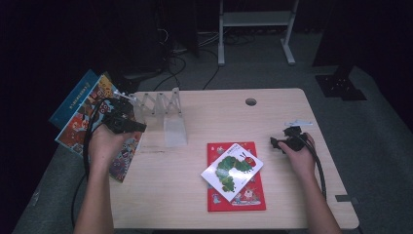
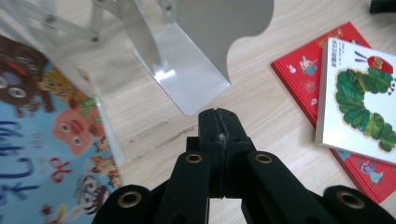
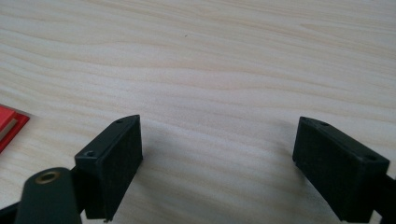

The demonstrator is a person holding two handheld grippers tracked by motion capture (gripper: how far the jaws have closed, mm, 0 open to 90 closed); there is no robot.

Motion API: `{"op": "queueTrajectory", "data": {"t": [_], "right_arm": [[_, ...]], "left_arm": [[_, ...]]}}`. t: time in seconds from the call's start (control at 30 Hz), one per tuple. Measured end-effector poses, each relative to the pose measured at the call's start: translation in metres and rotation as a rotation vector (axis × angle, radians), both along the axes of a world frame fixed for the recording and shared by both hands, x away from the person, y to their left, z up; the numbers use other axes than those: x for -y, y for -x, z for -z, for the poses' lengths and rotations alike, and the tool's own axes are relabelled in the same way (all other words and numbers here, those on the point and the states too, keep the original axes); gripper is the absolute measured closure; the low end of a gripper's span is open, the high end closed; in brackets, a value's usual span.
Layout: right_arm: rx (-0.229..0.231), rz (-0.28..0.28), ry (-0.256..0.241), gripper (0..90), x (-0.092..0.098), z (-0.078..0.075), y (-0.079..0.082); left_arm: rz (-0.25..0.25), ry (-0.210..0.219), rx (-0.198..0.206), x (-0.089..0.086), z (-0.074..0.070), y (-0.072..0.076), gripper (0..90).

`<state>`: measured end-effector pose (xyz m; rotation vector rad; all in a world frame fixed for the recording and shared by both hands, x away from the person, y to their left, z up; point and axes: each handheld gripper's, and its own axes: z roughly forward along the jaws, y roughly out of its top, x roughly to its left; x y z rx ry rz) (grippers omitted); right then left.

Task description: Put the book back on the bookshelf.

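Note:
My left gripper point(image 1: 138, 127) point(image 2: 219, 122) is shut with nothing between its jaws. It hovers just left of a white metal folding book rack point(image 1: 163, 109) point(image 2: 187, 74), above the table's left edge. A colourful picture book point(image 1: 87, 119) point(image 2: 46, 140) lies beside it and hangs over that edge. At the table's middle, a white caterpillar book point(image 1: 233, 170) point(image 2: 362, 98) rests askew on a red book point(image 1: 243, 197) point(image 2: 303, 70). My right gripper point(image 1: 276, 143) point(image 3: 219, 140) is open low over bare wood, right of the red book point(image 3: 8, 125), holding nothing.
A blue book point(image 1: 73, 97) lies under the colourful one at the far left. The wooden table point(image 1: 272, 112) has a cable hole point(image 1: 251, 102) near its back edge. A small pale flat piece point(image 1: 298, 122) lies behind the right hand. Cables and a stand are on the floor beyond.

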<state>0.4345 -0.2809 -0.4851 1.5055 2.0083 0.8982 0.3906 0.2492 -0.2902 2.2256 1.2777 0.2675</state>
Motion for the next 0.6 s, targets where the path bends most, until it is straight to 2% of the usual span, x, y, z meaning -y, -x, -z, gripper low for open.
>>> {"op": "queueTrajectory", "data": {"t": [0.17,0.3,0.43,0.6], "right_arm": [[-0.001,-0.003,0.000,14.8,0.000,0.000,0.000],[-0.001,-0.004,-0.001,14.8,0.000,0.000,0.000],[-0.001,-0.012,0.001,14.6,0.001,0.000,0.001],[-0.004,-0.025,0.003,13.2,0.000,0.000,0.001]], "left_arm": [[0.020,0.012,-0.013,0.008,0.014,-0.001,85.4],[0.043,0.004,-0.014,0.016,0.028,0.000,81.1],[0.043,-0.024,0.004,0.024,0.045,0.001,69.6],[0.050,-0.028,0.019,0.028,0.068,0.004,53.6]]}}
